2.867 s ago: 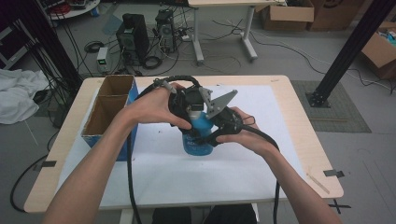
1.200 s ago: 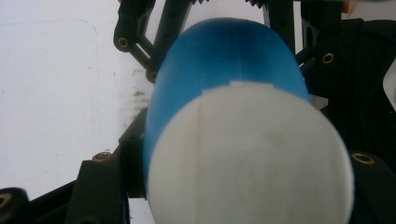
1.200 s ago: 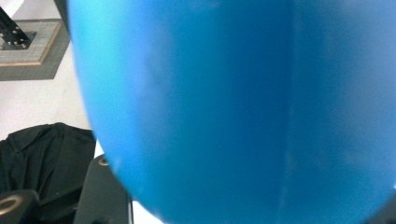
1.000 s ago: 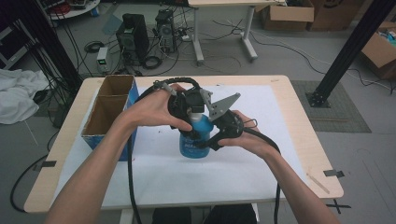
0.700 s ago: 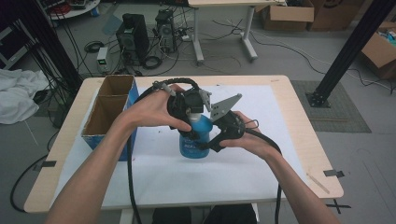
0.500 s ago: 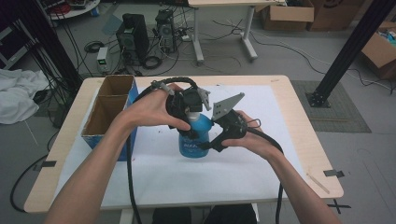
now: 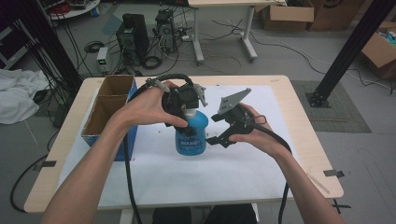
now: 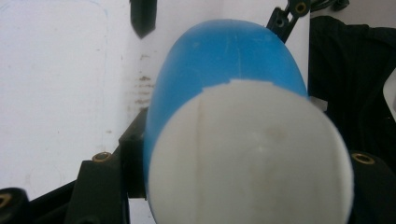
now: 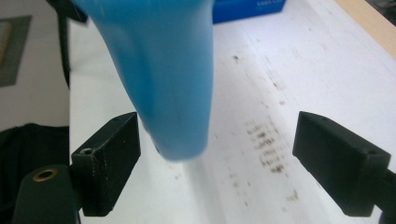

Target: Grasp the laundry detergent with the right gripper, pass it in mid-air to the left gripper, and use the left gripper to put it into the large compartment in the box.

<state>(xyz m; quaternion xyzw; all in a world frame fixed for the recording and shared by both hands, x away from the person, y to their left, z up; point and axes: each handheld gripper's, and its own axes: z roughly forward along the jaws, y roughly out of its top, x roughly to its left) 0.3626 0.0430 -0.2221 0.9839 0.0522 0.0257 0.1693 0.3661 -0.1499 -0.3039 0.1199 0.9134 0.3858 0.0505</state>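
my bottle (image 7: 191,135): smooth blue plastic, matt white cap | my jaws: matt black plastic | table (image 7: 299,116): pale wood edge | box (image 7: 108,108): brown cardboard

The left hand (image 7: 154,105) reaches in from the lower left with its forearm slanting up across the table, its left gripper (image 7: 184,109) pointing down and clamped on the blue bottle (image 7: 191,135) near its top. The right hand (image 7: 254,135) holds the right gripper (image 7: 219,128) just to the right of it, aimed leftwards. Its jaws have just been opening and stand wide, pressing on nothing
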